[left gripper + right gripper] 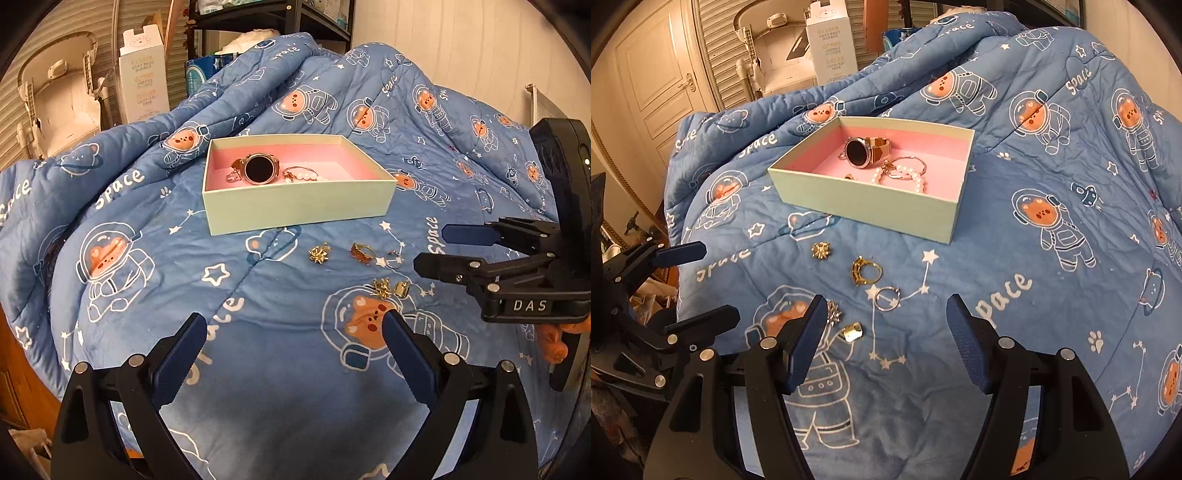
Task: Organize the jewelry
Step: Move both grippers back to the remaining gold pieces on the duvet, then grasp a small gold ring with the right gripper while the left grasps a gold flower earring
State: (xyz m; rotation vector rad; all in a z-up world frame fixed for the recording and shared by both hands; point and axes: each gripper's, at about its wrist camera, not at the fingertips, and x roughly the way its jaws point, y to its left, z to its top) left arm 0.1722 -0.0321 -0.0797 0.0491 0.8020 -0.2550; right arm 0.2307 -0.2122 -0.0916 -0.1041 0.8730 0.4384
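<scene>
Hand-held grippers left [291, 345] and right [886, 339] gape wide, holding nothing.

"Space" on quilt [280, 302]; "DAS" on right hand-held gripper [443, 251].

Blue bear-astronaut quilt [155, 280]; mint box [295, 206], pink lining.

Pale green box [871, 206], pink inside, holds watch [857, 149], pearl bracelet [916, 181]; five gold pieces loose nearby.
</scene>
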